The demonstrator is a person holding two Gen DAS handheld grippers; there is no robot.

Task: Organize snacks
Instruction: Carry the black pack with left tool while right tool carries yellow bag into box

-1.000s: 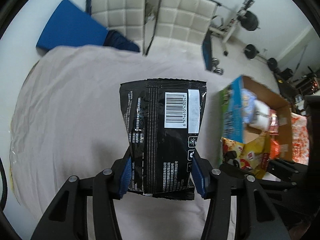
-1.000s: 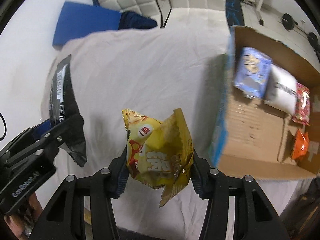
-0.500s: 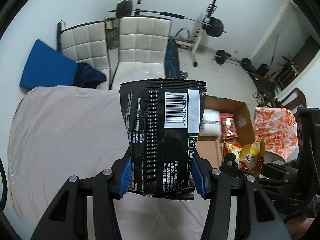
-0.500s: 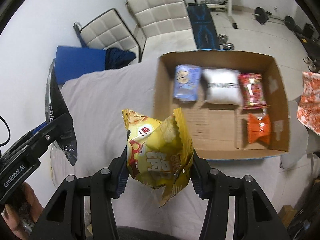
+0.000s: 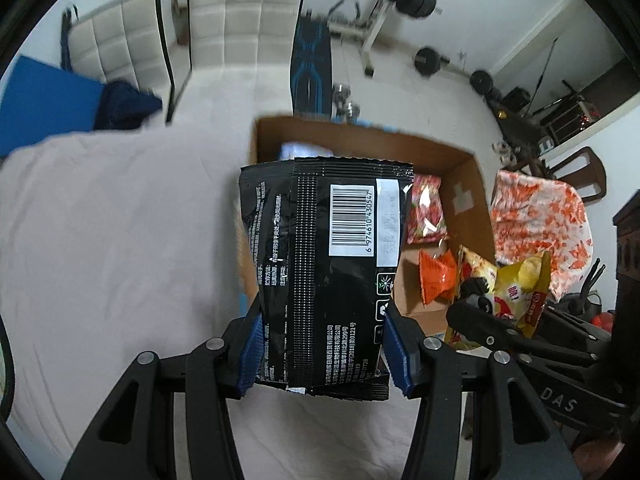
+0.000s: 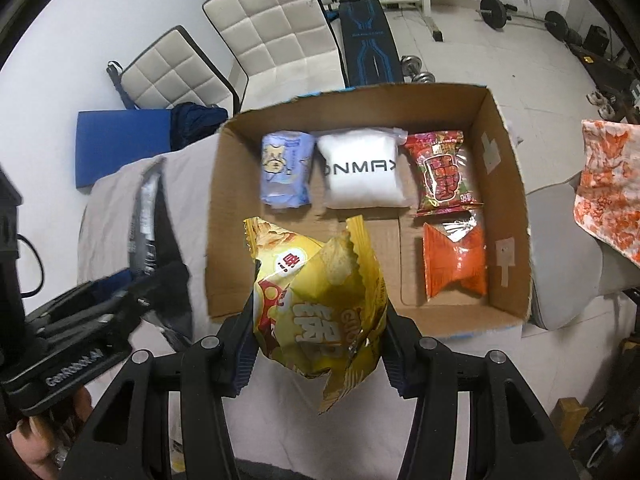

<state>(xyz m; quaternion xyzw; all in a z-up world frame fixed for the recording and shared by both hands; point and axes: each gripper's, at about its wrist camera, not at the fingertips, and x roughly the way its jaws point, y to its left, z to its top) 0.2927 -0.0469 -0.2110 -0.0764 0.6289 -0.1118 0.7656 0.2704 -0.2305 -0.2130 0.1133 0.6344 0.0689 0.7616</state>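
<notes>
My left gripper (image 5: 324, 350) is shut on a black snack bag (image 5: 324, 264) with a barcode, held upright in front of the cardboard box (image 5: 472, 184). My right gripper (image 6: 320, 344) is shut on a yellow chip bag (image 6: 320, 300), held over the near edge of the cardboard box (image 6: 508, 200). Inside lie a blue pack (image 6: 286, 168), a white pack (image 6: 362, 168), a red pack (image 6: 442, 172) and an orange pack (image 6: 456, 264). The left gripper with its black bag (image 6: 146, 216) shows at the left of the right wrist view. The yellow bag (image 5: 516, 292) shows right in the left wrist view.
The box rests on a table under a pale cloth (image 5: 112, 240). Two white padded chairs (image 6: 272, 28) and a blue mat (image 6: 124, 140) stand behind. Weights and a bench (image 6: 368, 44) lie on the floor. An orange patterned cloth (image 6: 612, 184) lies at the right.
Both grippers have swung right and toward the box, which now fills more of each view. Each still grips its bag.
</notes>
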